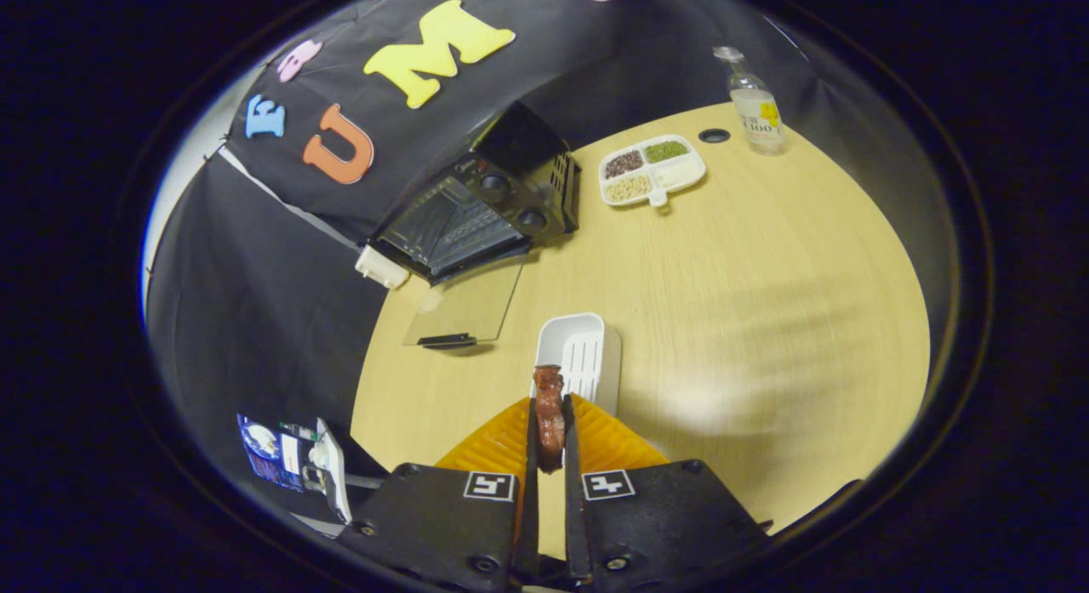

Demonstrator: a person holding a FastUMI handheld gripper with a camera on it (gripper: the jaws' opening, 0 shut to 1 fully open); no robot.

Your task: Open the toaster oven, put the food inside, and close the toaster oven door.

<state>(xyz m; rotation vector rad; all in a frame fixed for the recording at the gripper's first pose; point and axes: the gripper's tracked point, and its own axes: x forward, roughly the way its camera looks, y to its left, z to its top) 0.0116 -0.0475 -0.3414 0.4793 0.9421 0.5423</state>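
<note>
On the round wooden table (766, 304), near its edge closest to the gripper: a piece of food is held up, with the oven waiting across the table.

Gripper (549, 423): its two fingers are clenched on the food, one pressing each side.

Food (549, 410): a dark reddish-brown strip, apparently cooked meat, pinched between the fingers. Its long axis runs forward along the fingers, and its far end pokes out just past the fingertips.

White tray (583, 350): a small ribbed dish just ahead of the fingertips, sitting on the table. It looks empty, so the food has probably been lifted from it.

Toaster oven (485, 206): black, with two knobs, standing at the far left edge of the table against the booth's cloth wall.

Oven door (466, 308): glass, already swung down flat toward the gripper, its dark handle at the near edge.

Key relation: the oven's open mouth lies ahead and to the left of the fingers, well apart from them. The open door lies between the white tray and the oven mouth.

Judgement on next move: the food would need to travel forward and leftward over the lowered door. Its long axis points somewhat to the right of the mouth.

Divided dish (651, 169): white, holding grains or beans, toward the table's far edge.

Bottle (753, 104): clear, near the far right edge.
</note>
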